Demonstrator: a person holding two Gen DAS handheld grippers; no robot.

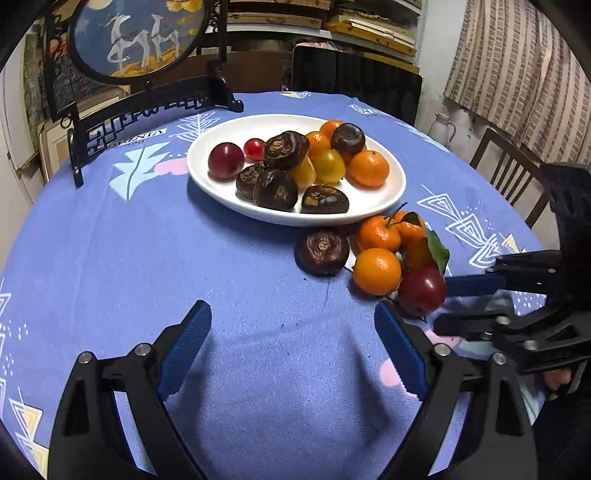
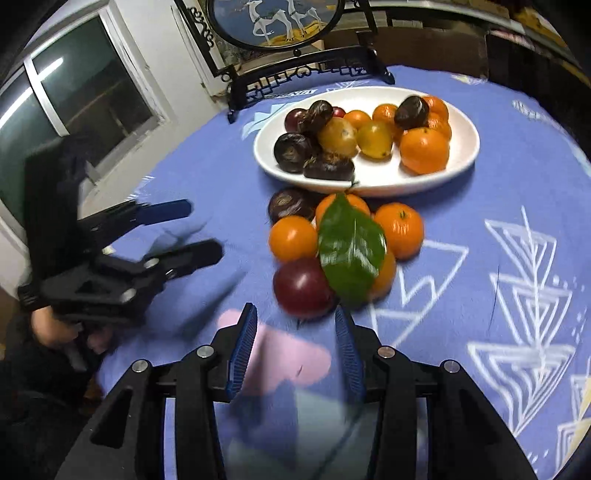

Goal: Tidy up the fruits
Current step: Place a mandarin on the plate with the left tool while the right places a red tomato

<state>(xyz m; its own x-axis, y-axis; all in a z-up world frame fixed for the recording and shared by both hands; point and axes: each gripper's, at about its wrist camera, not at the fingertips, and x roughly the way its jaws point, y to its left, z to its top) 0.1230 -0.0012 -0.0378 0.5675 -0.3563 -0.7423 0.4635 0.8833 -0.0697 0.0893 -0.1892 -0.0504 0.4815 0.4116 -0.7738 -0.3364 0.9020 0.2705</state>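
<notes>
A white oval plate (image 1: 391, 192) (image 2: 465, 158) holds several tangerines, dark water chestnuts, yellow fruits and red plums. In front of it on the blue cloth lie a water chestnut (image 1: 321, 252) (image 2: 290, 204), tangerines (image 1: 376, 271) (image 2: 400, 229) with a green leaf (image 2: 351, 251), and a red plum (image 1: 422, 290) (image 2: 303, 288). My right gripper (image 2: 295, 317) is open, its fingertips just short of the red plum; it also shows in the left wrist view (image 1: 448, 302). My left gripper (image 1: 291, 317) is open and empty over bare cloth, left of the loose fruit; it also shows in the right wrist view (image 2: 203, 229).
A dark carved stand with a round painted screen (image 1: 140, 37) (image 2: 280, 22) stands at the table's far left edge. A wooden chair (image 1: 506, 166) and a white jug (image 1: 443, 129) are beyond the right edge. A window (image 2: 74, 96) is on the left.
</notes>
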